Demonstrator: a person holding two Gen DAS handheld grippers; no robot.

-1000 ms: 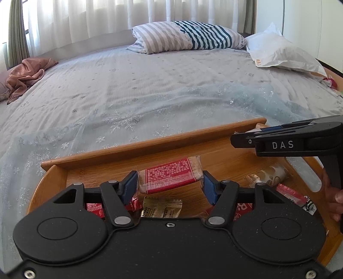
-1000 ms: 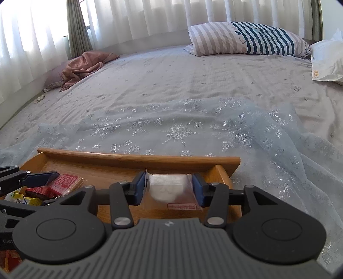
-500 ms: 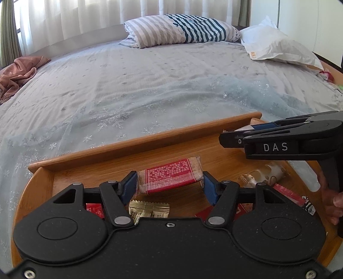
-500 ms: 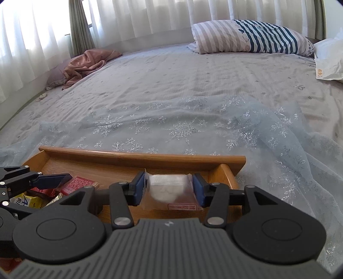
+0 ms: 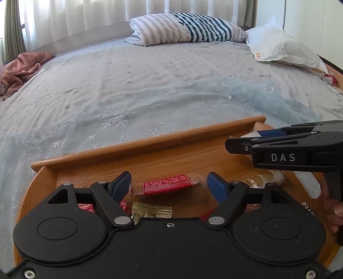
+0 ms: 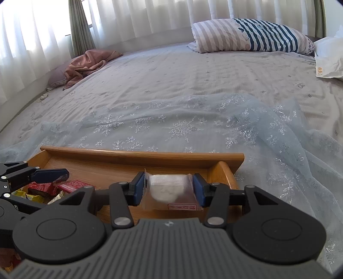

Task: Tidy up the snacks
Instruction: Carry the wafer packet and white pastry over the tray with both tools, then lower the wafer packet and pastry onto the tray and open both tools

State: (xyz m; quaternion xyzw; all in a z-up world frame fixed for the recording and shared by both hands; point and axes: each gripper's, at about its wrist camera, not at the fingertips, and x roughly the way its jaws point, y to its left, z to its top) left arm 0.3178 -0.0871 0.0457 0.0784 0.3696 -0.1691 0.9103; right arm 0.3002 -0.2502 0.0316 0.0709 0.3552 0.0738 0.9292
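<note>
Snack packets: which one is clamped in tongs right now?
The clear packet with the white snack, squeezed in the right tongs. The red packet lies loose between the opening left tongs.

Grey bed point(image 5: 150, 81) – striped pillow point(image 5: 186, 28), sheer daylit curtains point(image 6: 139, 19) behind.

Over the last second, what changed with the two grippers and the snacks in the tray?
The left gripper let go of the red snack packet: its jaws are opening, and the packet now lies lower, on the wooden tray, clear of both pads. The right gripper stayed shut on the clear packet over the tray's right end. The other snacks did not move.
</note>
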